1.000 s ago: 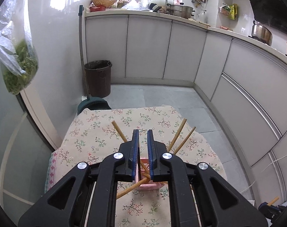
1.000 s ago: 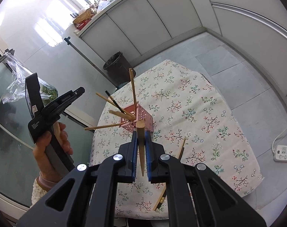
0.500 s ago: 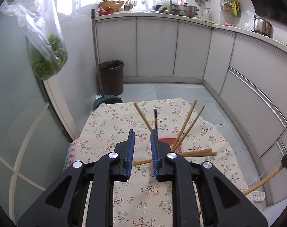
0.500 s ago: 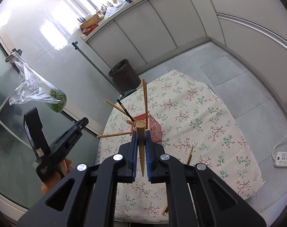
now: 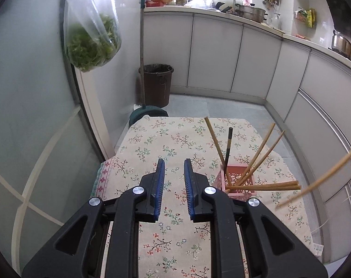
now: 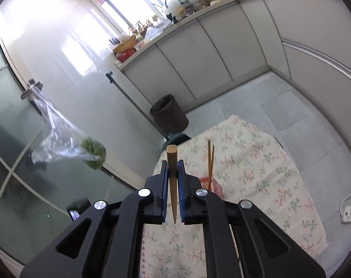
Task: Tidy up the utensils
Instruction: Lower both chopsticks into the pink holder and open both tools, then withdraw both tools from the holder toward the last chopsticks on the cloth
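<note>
Chopsticks, several of tan wood (image 5: 262, 186) plus one dark, are already standing in the pink perforated plastic basket (image 5: 236, 181) on the table; I am pinching another wooden chopstick (image 6: 172, 173) in the right gripper (image 6: 173, 185) (undelivered), while the left gripper (image 5: 173, 183) is hanging parted, empty.

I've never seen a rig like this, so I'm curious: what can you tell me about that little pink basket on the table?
The pink basket is a small, square, plastic-looking holder with lattice-cut walls, standing upright on the floral tablecloth. Several wooden chopsticks and one dark one lean out of it, fanned apart. No gripper touches it.
</note>
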Motion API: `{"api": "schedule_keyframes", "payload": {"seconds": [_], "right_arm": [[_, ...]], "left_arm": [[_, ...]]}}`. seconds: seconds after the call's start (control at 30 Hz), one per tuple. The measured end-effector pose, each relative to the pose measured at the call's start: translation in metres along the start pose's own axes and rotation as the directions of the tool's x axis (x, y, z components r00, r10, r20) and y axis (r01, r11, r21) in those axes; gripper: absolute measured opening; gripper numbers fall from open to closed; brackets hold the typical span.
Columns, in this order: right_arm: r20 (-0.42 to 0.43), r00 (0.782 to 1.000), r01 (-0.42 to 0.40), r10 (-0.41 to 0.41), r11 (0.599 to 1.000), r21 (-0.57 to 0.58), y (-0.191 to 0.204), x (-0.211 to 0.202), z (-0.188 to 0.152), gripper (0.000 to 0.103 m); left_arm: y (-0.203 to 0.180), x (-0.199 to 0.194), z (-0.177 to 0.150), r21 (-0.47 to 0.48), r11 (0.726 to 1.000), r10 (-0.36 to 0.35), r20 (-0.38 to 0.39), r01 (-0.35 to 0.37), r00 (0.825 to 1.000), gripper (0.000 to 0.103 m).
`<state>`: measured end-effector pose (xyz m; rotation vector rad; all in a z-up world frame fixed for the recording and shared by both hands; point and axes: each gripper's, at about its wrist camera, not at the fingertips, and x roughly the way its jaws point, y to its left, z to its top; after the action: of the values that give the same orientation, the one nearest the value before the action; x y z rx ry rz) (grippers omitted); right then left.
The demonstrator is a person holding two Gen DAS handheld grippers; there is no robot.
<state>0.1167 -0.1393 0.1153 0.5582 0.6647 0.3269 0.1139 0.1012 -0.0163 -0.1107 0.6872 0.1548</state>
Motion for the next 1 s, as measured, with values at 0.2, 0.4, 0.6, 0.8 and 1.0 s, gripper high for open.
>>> {"api": "schedule_keyframes", "payload": {"seconds": [0.2, 0.4, 0.6, 0.8, 1.0], "right_arm": [[0.039, 0.996, 0.084, -0.082, 0.995, -0.046, 0.01, 0.044, 0.026, 0.008], [0.032, 0.983, 0.18, -0.178, 0.979, -0.092, 0.0, 0.111, 0.012, 0.008], [0.061, 0.982, 0.19, -0.18, 0.953, -0.238, 0.005, 0.151, -0.023, 0.012], [0.091, 0.979, 0.198, -0.18, 0.947, -0.254, 0.011, 0.125, -0.032, 0.017], [0.098, 0.97, 0.242, -0.224, 0.936, -0.254, 0.006, 0.106, -0.036, 0.019]], "left_arm": [[0.008, 0.009, 0.001, -0.03, 0.999, -0.019, -0.027, 0.018, 0.999, 0.018], [0.016, 0.023, 0.0, -0.07, 0.997, -0.028, -0.071, 0.023, 0.997, 0.018], [0.014, 0.014, 0.001, -0.061, 0.998, -0.033, -0.037, 0.031, 0.999, 0.02], [0.008, 0.003, 0.002, -0.06, 0.997, -0.057, -0.017, 0.056, 0.998, 0.022], [0.002, -0.01, 0.002, -0.052, 0.996, -0.065, 0.02, 0.066, 0.998, 0.04]]}}
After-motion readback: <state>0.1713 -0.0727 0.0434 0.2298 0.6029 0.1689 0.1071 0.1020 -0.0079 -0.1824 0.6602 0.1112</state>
